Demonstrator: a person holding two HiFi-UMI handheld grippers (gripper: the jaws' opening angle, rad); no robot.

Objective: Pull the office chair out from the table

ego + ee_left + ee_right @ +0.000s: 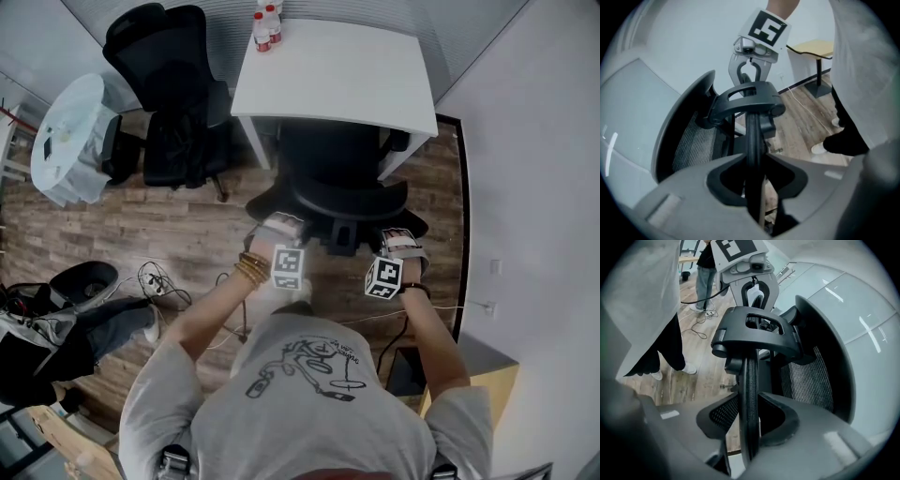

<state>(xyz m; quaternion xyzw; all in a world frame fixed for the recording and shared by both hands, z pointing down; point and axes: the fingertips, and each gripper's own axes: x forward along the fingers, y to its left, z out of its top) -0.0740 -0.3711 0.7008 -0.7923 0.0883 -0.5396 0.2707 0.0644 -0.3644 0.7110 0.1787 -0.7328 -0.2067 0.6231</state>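
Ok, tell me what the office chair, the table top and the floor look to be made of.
The office chair: black woven mesh on a matte moulded frame, likely plastic. The table top: smooth plain white, probably laminate. The floor: brown planks with grain, wood or wood-look laminate.

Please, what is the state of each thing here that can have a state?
Left hand-held gripper: shut on headrest rim.
Right hand-held gripper: shut on headrest rim.
Office chair: pushed under white table.
Second office chair: standing apart, beside table.
Bottles: upright.
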